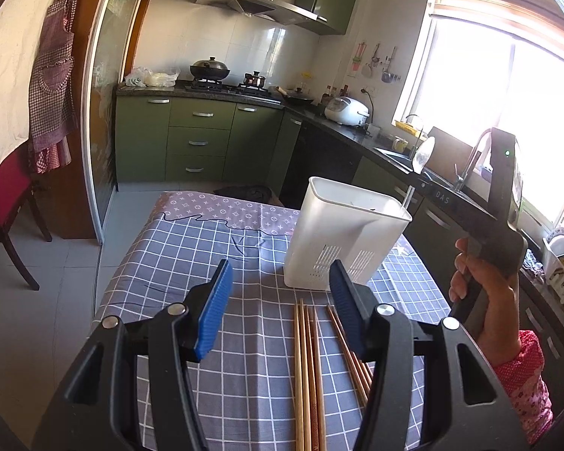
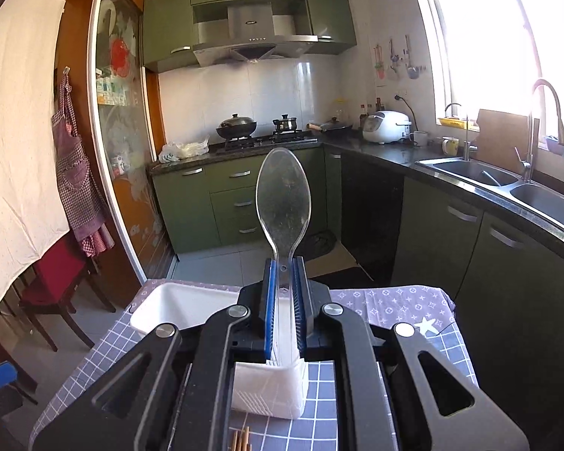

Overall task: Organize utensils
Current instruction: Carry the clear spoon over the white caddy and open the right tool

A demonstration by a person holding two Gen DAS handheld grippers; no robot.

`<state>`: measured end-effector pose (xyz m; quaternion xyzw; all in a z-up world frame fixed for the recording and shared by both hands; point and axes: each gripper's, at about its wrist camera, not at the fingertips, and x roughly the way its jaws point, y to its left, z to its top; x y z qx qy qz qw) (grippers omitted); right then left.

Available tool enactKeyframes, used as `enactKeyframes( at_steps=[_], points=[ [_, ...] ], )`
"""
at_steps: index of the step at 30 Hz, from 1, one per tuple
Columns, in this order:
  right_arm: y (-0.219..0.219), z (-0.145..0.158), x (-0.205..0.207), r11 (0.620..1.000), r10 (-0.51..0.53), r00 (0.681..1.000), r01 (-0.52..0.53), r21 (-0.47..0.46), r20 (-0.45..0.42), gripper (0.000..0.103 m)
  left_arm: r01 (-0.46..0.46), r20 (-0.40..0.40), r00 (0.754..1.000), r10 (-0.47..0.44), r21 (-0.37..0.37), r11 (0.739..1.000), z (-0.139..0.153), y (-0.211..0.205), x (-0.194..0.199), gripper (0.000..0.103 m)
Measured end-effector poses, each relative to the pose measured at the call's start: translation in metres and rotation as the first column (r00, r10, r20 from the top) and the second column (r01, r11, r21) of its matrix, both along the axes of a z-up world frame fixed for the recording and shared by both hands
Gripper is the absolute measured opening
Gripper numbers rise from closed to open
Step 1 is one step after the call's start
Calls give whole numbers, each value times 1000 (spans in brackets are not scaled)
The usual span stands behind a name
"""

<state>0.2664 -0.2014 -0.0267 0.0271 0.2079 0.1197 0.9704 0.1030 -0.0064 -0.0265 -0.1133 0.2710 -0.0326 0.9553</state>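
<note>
**Spoon clamped above the caddy**

Wooden chopsticks [image 1: 308, 372] lie on the checked table [image 1: 191, 248] near its front edge, under the left gripper [image 1: 280, 300], whose blue pads stand wide apart. Behind them the white utensil caddy [image 1: 342, 236] stands upright. Above it, the right gripper [image 2: 284, 297] pinches a clear plastic spoon [image 2: 283, 203] by the handle, bowl up.
</note>
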Motion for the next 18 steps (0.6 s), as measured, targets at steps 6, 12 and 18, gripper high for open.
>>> enactKeyframes(
  at_steps=[6, 12, 18],
  points=[
    [2, -11, -14, 1000, 19, 1000, -19, -23, -15, 22, 6, -6, 1000, -6, 13, 1000, 0, -5, -3, 53],
    [-2, -8, -25, 999, 21, 1000, -21, -34, -7, 39, 29, -39, 999, -28, 10, 1000, -3, -12, -2, 55],
    [-22, 12, -57, 1000, 10, 1000, -10, 13, 9, 41, 43, -128, 991, -39, 29, 999, -16, -17, 9, 55]
  ],
)
